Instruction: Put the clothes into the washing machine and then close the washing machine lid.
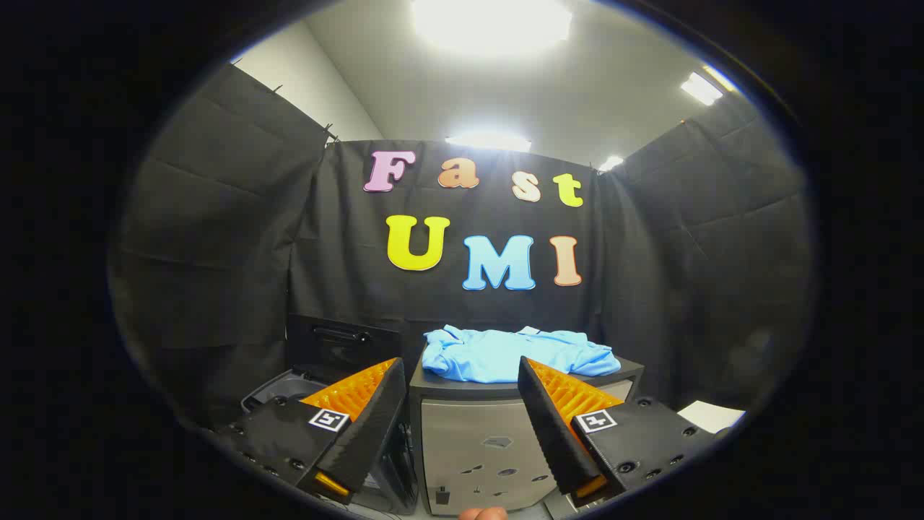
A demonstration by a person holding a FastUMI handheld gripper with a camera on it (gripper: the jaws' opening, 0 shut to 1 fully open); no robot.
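Gripper (460,379) wide open, empty; shirt (512,352) on cabinet (476,433) beyond; washer (317,361) partly hidden behind finger

Gripper (462,393): two wedge-shaped ribbed fingers spread apart, on dark screw-fastened blocks, each bearing a square black-and-white marker (328,419).

Blue shirt (514,354) atop grey cabinet (476,440)

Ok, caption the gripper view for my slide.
Open gripper faces light-blue clothes on a cabinet, washing machine lid up.
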